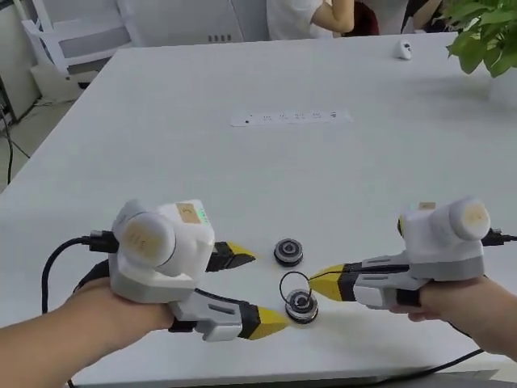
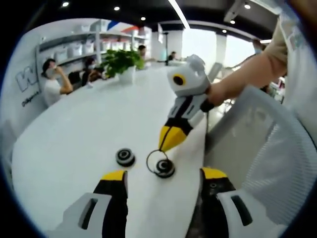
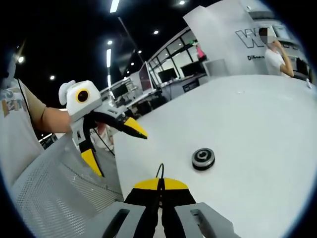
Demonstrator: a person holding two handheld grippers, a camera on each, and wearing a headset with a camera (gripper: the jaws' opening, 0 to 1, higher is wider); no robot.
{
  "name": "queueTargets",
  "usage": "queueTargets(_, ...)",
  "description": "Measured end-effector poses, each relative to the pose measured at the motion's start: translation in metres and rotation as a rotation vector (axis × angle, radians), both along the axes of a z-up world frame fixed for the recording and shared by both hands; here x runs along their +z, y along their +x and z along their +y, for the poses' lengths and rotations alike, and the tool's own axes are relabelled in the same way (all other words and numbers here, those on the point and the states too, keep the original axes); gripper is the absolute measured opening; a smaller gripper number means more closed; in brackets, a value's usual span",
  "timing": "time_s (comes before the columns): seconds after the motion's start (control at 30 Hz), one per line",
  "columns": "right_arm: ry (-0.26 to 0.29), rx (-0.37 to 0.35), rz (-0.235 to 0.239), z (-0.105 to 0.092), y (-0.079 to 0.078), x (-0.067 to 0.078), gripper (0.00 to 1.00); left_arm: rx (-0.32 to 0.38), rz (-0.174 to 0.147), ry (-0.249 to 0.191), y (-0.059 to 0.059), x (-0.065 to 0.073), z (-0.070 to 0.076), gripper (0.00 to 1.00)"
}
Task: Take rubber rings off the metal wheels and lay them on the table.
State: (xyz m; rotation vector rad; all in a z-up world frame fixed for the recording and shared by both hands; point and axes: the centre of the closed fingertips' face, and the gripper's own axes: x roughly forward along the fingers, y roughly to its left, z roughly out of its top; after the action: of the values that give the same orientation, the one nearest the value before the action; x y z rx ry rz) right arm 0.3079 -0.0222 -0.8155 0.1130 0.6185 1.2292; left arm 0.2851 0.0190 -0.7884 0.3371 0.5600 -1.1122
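Two metal wheels lie near the table's front edge: the far one and the near one. A thin black rubber ring stands up as a loop just above the near wheel. My right gripper is shut on its edge. Whether the ring still touches that wheel, I cannot tell. My left gripper is open, its jaws spread wide just left of both wheels and holding nothing.
A white power strip lies mid-table, with a small white object and a green plant at the far right. A mesh chair stands at the front edge. People sit beyond the far end.
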Motion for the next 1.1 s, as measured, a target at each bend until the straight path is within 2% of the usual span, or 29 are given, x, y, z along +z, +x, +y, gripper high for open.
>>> queueTargets(0.13,0.003,0.015,-0.008,0.005,0.002,0.006,0.00,0.018,-0.011,0.015,0.002,-0.001,0.012,0.66)
queueTargets(0.43,-0.003,0.047,-0.018,0.017,0.010,0.012,0.00,0.074,-0.005,0.006,0.004,0.001,0.034,0.68)
queueTargets(0.73,-0.028,0.100,-0.026,0.036,0.014,0.011,0.00,0.108,-0.001,0.014,0.004,0.003,0.054,0.69)
queueTargets(1.1,-0.058,0.142,-0.023,0.054,0.018,0.001,0.00,0.153,0.002,0.014,0.006,0.005,0.073,0.69)
